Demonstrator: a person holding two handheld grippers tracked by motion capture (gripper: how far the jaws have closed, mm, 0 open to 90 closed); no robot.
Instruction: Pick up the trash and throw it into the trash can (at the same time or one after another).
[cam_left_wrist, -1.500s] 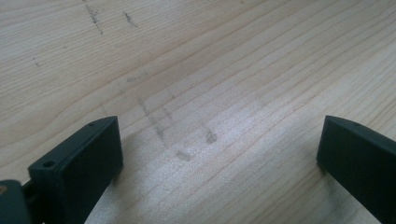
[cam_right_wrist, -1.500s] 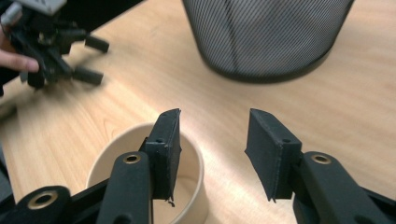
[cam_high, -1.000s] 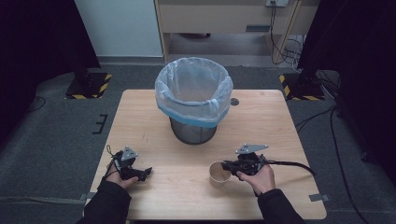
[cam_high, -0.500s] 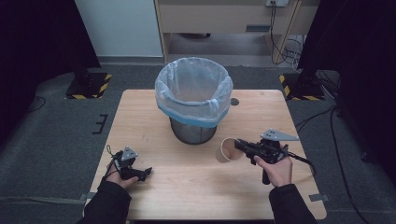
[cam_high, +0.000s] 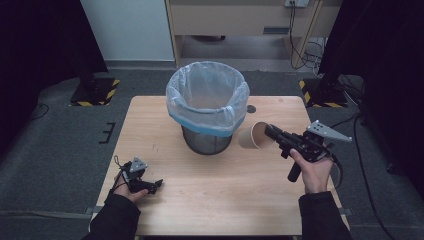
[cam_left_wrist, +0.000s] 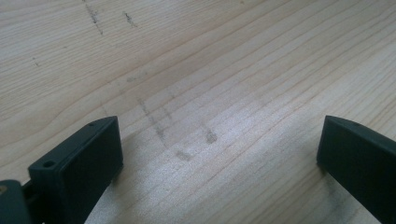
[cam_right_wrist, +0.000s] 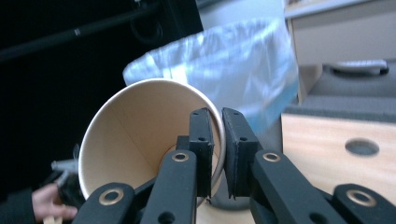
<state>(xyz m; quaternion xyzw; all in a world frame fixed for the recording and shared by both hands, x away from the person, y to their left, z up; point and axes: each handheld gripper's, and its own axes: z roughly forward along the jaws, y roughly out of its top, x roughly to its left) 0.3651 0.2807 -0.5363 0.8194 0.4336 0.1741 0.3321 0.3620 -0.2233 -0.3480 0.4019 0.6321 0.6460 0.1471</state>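
Note:
A brown paper cup (cam_high: 252, 135) hangs in the air just right of the bin, tilted on its side with its mouth facing me. My right gripper (cam_high: 269, 131) is shut on the cup's rim; in the right gripper view one jaw is inside the paper cup (cam_right_wrist: 140, 140) and one outside, my right gripper (cam_right_wrist: 217, 133) pinching the wall. The wire bin (cam_high: 207, 106), lined with a clear and blue plastic bag, stands at the table's middle back. My left gripper (cam_high: 156, 185) rests low on the table at the front left, its jaws wide apart over bare wood (cam_left_wrist: 210, 116), nothing between them.
The wooden table (cam_high: 200, 200) has a round cable hole (cam_high: 251, 108) behind the bin. Yellow-black striped stand bases (cam_high: 95, 91) sit on the grey floor at both back corners, with cables at the right.
My right gripper has lifted the paper cup off the table and carried it up and back toward the bin's right side. The left hand has stayed put.

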